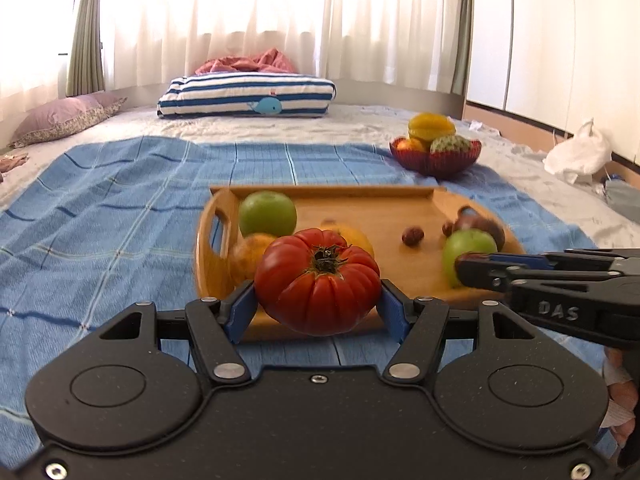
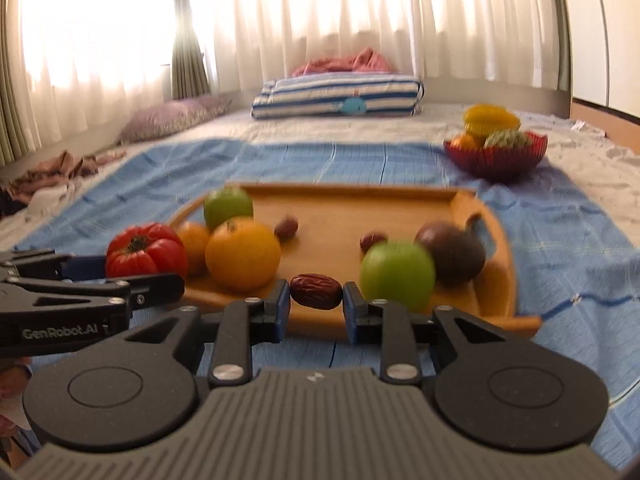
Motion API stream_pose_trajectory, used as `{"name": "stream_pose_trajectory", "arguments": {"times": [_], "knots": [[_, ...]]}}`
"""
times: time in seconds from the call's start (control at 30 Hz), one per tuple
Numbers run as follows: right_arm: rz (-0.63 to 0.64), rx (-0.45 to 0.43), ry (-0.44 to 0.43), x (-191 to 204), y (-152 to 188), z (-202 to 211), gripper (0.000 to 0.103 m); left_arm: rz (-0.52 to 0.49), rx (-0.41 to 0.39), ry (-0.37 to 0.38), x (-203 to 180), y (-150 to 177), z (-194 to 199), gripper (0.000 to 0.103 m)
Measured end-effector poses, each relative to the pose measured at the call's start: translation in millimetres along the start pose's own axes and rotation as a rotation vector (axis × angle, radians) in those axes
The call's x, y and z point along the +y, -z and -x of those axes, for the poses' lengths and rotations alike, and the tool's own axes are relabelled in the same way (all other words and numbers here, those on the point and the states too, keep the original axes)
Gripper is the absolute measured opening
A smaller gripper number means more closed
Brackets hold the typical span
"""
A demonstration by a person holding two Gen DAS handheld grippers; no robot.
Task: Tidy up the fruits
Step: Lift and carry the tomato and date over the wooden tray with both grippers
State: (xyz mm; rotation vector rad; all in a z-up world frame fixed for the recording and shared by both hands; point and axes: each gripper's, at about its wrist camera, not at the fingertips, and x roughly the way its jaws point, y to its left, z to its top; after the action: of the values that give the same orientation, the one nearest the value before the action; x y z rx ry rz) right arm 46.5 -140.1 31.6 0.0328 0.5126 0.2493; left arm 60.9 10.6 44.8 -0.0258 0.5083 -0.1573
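The ribbed red tomato (image 1: 318,280) with its dried green calyx sits clamped between the blue pads of the left claw (image 1: 318,304), held just off the near edge of the light wooden handled tray (image 1: 360,204). The small wrinkled dark-red date (image 2: 316,291) is pinched between the pads of the right claw (image 2: 316,300), also at the tray's near rim. To do this step well, I judge both loads should clear the rim before travelling toward the red ribbed glass bowl (image 1: 436,160), which stands beyond the tray's far right corner and is already piled with fruit. The date's grip is narrow, so it should go steadily; the tomato is soft and needs no harder squeeze. Both claws point forward and somewhat downward, side by side above the blue checked cloth (image 1: 120,208) on the bed.
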Motion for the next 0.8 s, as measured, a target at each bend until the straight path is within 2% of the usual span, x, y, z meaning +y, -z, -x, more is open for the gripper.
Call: {"name": "stream_pose_trajectory", "arguments": {"times": [0.27, 0.5, 0.63, 0.8], "knots": [[-0.015, -0.073, 0.021, -13, -36, 6, 0.032, 0.029, -0.024, -0.002, -2, -42, -5, 0.063], [-0.009, -0.106, 0.046, -24, -62, -2, 0.032, 0.111, 0.005, 0.026, -1, -75, -21, 0.063], [-0.021, -0.108, 0.058, -29, -70, -7, 0.032, 0.130, 0.011, 0.008, 4, -77, -24, 0.063], [-0.034, -0.101, 0.065, -34, -63, -8, 0.033, 0.150, 0.042, -0.030, 15, -61, -23, 0.063]]}}
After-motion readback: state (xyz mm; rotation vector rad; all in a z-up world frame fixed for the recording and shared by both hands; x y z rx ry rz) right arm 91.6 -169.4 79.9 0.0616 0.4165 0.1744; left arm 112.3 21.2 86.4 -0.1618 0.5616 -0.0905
